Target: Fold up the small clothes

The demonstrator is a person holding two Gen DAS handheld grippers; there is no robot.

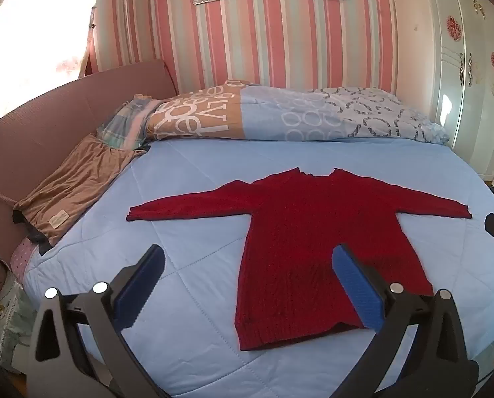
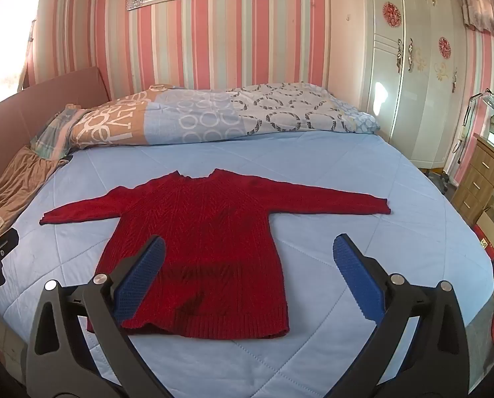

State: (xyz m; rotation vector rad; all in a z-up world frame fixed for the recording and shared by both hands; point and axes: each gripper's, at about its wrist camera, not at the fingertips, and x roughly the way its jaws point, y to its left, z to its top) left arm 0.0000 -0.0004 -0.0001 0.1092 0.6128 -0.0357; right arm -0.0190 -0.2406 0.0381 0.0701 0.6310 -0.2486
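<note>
So far nothing is folded: ahead of the left gripper [image 1: 247,285], whose fingers [image 1: 141,285] stand wide apart and empty, the red sweater [image 1: 296,248] lies flat on the bed [image 1: 197,165], sleeves spread; the right gripper [image 2: 248,278] is equally spread and empty.

Red sweater [image 2: 197,252] lies flat, sleeves spread, on light blue bedspread [image 2: 363,179], below and ahead of the right gripper [image 2: 248,265]. Jaws wide apart, nothing held; left pad overlaps sweater's hem area.
</note>
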